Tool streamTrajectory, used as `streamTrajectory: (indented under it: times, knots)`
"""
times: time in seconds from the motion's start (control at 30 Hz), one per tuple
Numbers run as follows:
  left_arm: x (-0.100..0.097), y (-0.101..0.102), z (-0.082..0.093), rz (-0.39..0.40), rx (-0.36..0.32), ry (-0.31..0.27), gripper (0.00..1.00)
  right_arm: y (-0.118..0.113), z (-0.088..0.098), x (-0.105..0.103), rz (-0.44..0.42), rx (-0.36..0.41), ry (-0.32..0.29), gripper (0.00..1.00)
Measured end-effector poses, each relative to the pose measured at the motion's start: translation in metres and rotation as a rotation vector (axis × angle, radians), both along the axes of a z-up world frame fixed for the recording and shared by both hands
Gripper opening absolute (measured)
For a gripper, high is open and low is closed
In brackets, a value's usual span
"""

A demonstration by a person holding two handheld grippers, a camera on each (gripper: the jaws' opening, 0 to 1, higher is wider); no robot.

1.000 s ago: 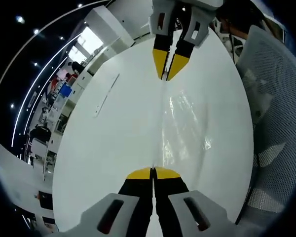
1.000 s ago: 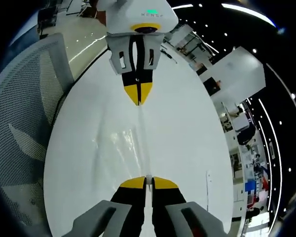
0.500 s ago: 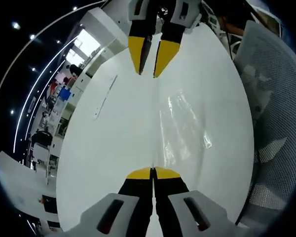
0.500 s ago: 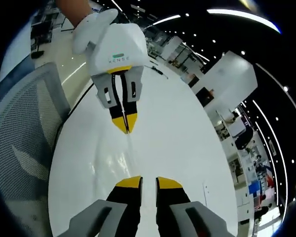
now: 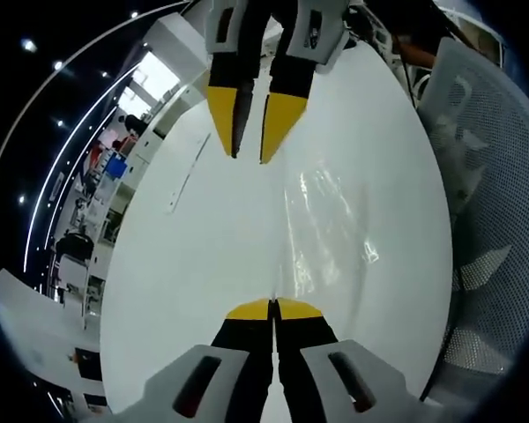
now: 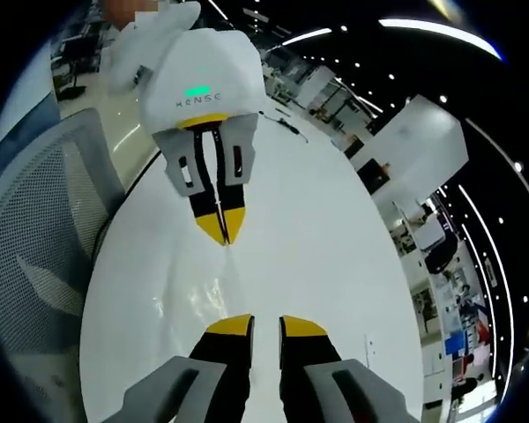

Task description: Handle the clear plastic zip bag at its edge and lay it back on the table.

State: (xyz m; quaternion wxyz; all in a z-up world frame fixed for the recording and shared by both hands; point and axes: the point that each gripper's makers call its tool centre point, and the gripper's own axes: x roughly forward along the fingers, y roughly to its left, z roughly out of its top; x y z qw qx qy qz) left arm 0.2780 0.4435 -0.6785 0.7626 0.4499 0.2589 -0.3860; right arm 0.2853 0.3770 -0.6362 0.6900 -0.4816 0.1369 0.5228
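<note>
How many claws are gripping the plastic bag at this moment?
1. The left claw is shut on the near edge of the bag, which lies on the white table. The right claw is open, off the bag's far edge.

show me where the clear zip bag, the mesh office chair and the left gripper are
clear zip bag (image 5: 331, 231), left gripper view, its shiny crinkled middle.
mesh office chair (image 6: 35, 256), right gripper view, its mesh backrest.
left gripper (image 5: 273, 305), left gripper view, between its yellow fingertips, shut on the bag's edge.
</note>
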Motion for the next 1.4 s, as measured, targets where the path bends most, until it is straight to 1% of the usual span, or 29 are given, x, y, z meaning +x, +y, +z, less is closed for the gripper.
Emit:
streamTrajectory:
  times: [0.1, 0.23, 0.33, 0.53, 0.67, 0.73, 0.83, 0.97, 1.07, 1.13, 1.3, 1.33, 1.37, 1.4]
  knots:
    - [-0.001, 0.000, 0.002, 0.000, -0.003, -0.001, 0.00, 0.001, -0.008, 0.001, -0.002, -0.020, 0.009, 0.08]
    - [-0.001, 0.002, 0.002, 0.007, -0.005, -0.001, 0.00, 0.002, -0.011, -0.002, 0.002, -0.024, 0.023, 0.08]
    - [-0.001, 0.002, 0.002, 0.005, -0.004, -0.002, 0.00, 0.001, -0.017, 0.000, 0.004, -0.041, 0.019, 0.08]
    - [-0.002, 0.000, 0.005, -0.003, -0.008, -0.009, 0.00, -0.001, -0.029, -0.001, -0.007, -0.059, 0.046, 0.08]
    - [-0.001, -0.001, 0.006, -0.002, -0.015, -0.013, 0.00, -0.003, -0.033, -0.002, -0.022, -0.060, 0.064, 0.04]
    - [0.000, -0.001, 0.006, 0.001, -0.018, -0.014, 0.00, -0.003, -0.035, -0.003, -0.035, -0.051, 0.087, 0.00]
    - [0.003, -0.001, 0.006, 0.004, -0.021, -0.018, 0.00, -0.003, -0.035, 0.000, -0.050, -0.047, 0.084, 0.00]
    - [0.009, -0.001, 0.010, 0.010, -0.020, -0.032, 0.00, -0.003, -0.029, 0.010, -0.084, -0.025, 0.077, 0.00]
    - [0.016, -0.002, 0.014, 0.010, -0.018, -0.042, 0.00, -0.003, -0.021, 0.021, -0.111, -0.008, 0.070, 0.00]
    - [0.022, -0.003, 0.019, 0.013, -0.020, -0.054, 0.00, -0.003, -0.016, 0.026, -0.121, -0.001, 0.060, 0.00]
    - [0.040, -0.005, 0.032, 0.023, -0.024, -0.085, 0.00, -0.004, 0.000, 0.047, -0.140, 0.011, 0.022, 0.00]
    - [0.041, -0.005, 0.033, 0.024, -0.024, -0.088, 0.00, -0.004, 0.001, 0.048, -0.141, 0.012, 0.021, 0.00]
    - [0.048, -0.005, 0.037, 0.028, -0.026, -0.104, 0.00, -0.004, 0.006, 0.057, -0.146, 0.019, 0.003, 0.00]
    - [0.055, -0.005, 0.042, 0.032, -0.028, -0.114, 0.00, -0.004, 0.009, 0.061, -0.147, 0.020, -0.003, 0.00]
